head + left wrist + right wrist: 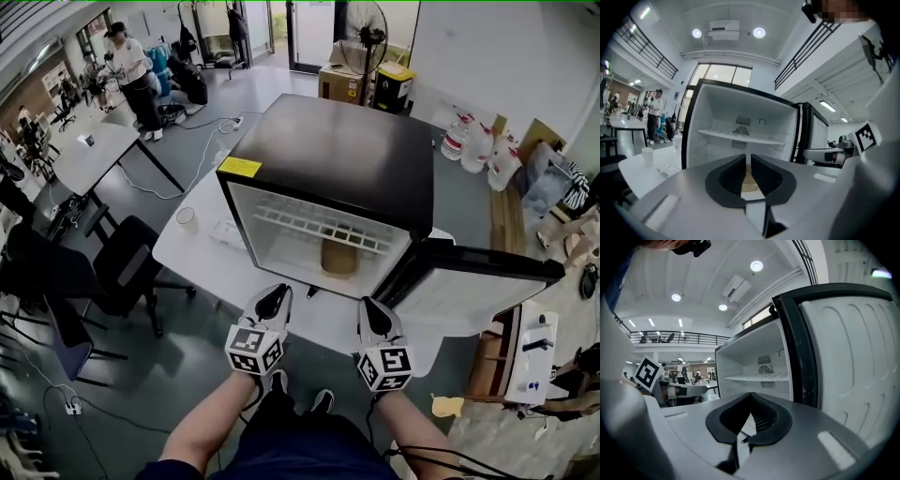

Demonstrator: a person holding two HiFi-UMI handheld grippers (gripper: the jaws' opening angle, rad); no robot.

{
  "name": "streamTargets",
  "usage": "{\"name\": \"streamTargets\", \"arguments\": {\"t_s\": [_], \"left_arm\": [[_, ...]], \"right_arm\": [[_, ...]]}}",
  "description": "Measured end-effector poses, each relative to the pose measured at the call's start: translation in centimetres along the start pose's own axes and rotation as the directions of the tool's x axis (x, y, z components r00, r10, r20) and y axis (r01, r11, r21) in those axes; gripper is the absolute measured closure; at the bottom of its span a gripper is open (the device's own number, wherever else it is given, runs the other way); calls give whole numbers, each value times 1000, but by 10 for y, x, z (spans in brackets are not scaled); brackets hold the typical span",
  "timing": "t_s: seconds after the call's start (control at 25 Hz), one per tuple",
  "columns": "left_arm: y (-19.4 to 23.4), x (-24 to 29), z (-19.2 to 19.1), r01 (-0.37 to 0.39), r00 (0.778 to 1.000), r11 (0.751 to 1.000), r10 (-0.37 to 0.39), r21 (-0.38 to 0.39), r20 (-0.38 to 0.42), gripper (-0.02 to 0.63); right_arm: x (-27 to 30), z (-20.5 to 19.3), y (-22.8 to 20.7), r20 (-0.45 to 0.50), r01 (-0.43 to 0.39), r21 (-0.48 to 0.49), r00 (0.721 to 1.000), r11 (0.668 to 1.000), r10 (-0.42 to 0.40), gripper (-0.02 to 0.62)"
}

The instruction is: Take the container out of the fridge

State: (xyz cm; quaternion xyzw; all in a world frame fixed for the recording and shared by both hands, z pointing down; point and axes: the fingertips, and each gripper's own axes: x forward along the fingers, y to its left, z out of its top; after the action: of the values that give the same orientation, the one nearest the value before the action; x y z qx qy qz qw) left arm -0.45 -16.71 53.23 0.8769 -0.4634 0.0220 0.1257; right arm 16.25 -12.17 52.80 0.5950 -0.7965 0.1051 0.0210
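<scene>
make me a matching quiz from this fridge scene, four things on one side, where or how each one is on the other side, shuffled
Things
1. container
2. fridge door
3. cup
4. yellow sticker

Places or states
A. on the table, left of the fridge
B. swung open to the right
C. inside the fridge, under the wire shelf
D. on the fridge's black top, at a front corner

Pairs: 1-C, 2-B, 3-A, 4-D

container [338,255] in fridge [328,150], seemingly beneath shelf [323,228], cup [187,217] left
</scene>
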Motion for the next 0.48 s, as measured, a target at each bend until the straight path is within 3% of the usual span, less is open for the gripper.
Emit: {"name": "streamTargets", "arguments": {"t_s": [0.12, 0.32, 0.4, 0.48], "left_arm": [[9, 27, -22, 42, 995, 998, -45, -41, -93, 601], [27, 79, -55, 113, 969, 994, -112, -8, -220, 601], [28, 101, -72, 155, 945, 981, -181, -115, -271, 600], [28, 122, -87, 178, 914, 944, -263, -279, -308, 600]], "right_arm": [[11, -7, -4, -25, 34, 14, 999, 999, -34, 589], [26, -17, -5, -53, 96, 14, 994, 995, -95, 588], [29, -20, -6, -62, 123, 15, 991, 992, -122, 589], [30, -23, -8, -69, 150, 16, 987, 989, -148, 589]]}}
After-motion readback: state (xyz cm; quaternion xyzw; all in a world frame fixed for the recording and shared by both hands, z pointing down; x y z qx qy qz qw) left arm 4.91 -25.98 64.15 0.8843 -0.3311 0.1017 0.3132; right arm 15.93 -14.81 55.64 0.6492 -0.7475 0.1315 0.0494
